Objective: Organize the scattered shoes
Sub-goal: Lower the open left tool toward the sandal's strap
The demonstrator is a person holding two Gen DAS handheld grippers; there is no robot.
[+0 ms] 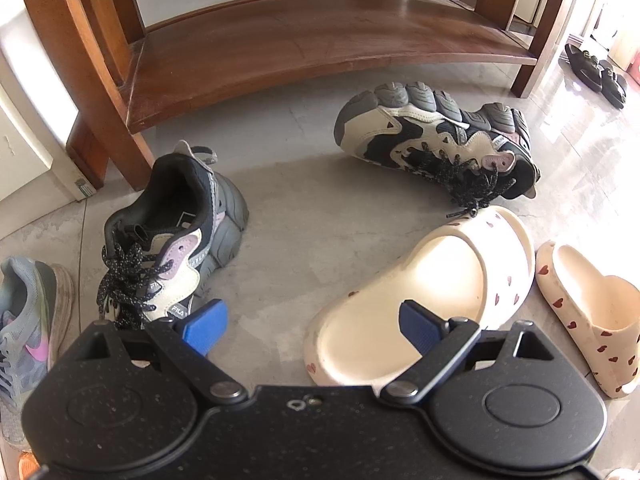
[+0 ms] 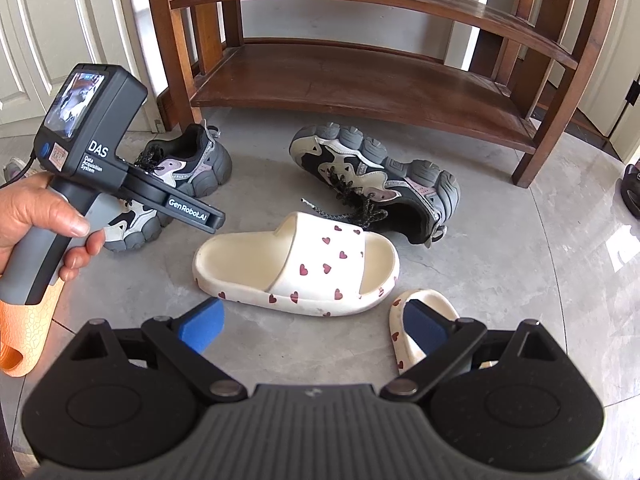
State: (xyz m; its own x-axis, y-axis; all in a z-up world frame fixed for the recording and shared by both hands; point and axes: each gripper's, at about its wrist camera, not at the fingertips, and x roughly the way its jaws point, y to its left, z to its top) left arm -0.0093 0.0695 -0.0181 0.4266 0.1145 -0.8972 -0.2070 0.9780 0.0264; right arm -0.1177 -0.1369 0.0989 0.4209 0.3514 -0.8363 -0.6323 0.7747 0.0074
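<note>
Two cream slides with red hearts lie on the grey floor. The larger-looking one rests upright just ahead of both grippers. The second slide lies to its right, partly under my right gripper's right finger. A chunky grey, cream and pink sneaker stands upright at the left. Its mate lies tipped on its side, sole toward the rack. My left gripper is open over the floor between sneaker and slide. My right gripper is open, holding nothing.
A dark wooden shoe rack stands behind the shoes with bare shelves. A grey-blue trainer lies far left, an orange clog near a hand on the left gripper's handle. Black sandals sit beyond the rack's right leg.
</note>
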